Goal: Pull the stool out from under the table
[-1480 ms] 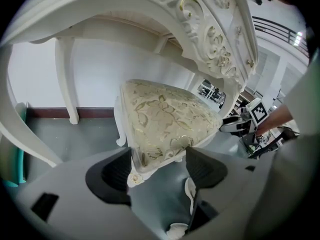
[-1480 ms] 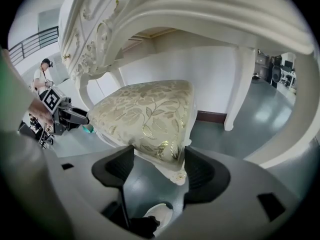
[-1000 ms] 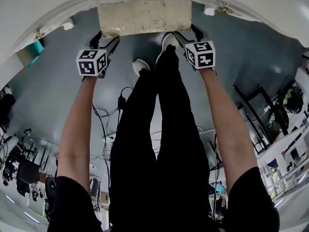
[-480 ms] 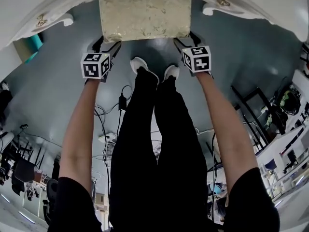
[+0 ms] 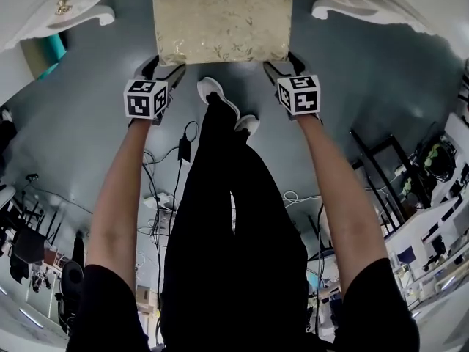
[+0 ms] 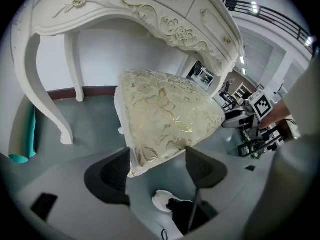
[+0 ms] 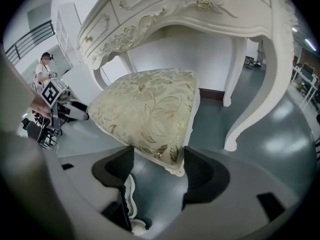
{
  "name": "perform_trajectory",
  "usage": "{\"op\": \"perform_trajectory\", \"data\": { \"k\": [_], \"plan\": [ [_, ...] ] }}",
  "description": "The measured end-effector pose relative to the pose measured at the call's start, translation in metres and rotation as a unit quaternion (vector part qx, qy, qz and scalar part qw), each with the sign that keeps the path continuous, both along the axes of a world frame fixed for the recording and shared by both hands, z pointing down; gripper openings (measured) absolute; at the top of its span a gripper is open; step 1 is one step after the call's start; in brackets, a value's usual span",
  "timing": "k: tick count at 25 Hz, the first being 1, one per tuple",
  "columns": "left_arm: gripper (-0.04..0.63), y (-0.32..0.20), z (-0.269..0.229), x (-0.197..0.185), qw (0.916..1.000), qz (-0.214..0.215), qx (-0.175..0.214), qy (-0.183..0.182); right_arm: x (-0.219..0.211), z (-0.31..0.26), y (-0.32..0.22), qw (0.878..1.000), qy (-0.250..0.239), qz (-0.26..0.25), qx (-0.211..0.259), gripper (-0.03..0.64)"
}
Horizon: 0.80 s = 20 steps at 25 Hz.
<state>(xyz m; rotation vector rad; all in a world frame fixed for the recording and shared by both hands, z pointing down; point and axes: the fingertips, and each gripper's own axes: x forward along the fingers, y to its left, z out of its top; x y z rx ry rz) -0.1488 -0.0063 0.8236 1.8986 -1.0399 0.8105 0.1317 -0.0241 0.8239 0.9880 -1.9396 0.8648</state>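
Observation:
The stool (image 5: 220, 17), with a cream and gold floral cushion, stands partly out from under the white carved table (image 5: 66, 17). My left gripper (image 5: 165, 63) is shut on the cushion's near left corner, and my right gripper (image 5: 282, 61) is shut on its near right corner. In the left gripper view the stool (image 6: 170, 114) has its corner wedged between the two black jaws of the left gripper (image 6: 157, 159). The right gripper view shows the stool (image 7: 150, 104) held the same way by the right gripper (image 7: 159, 161). The stool's legs are hidden.
Curved table legs (image 6: 50, 109) (image 7: 250, 109) stand to either side of the stool. The person's white shoes (image 5: 212, 90) are just behind it on the grey floor. Cables (image 5: 176, 160) lie further back, a teal roll (image 5: 53, 48) at the left, black frames (image 5: 388, 160) at the right.
The stool has come further out from under the table, toward the person, with both grippers holding its corners. The person's feet have stepped back.

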Motion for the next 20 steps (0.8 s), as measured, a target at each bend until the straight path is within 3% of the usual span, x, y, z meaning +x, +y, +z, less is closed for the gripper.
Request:
{"op": "perform_trajectory", "data": {
  "k": [9, 20],
  "plan": [
    [0.353, 0.016, 0.0, -0.003, 0.9998, -0.009, 0.015, 0.002, -0.003, 0.0, 0.017, 1.0, -0.004, 0.002, 0.008, 0.318],
    [0.353, 0.049, 0.005, -0.003, 0.9999, 0.001, -0.016, -0.006, -0.003, 0.005, 0.048, 1.0, -0.001, -0.006, -0.013, 0.318]
  ]
}}
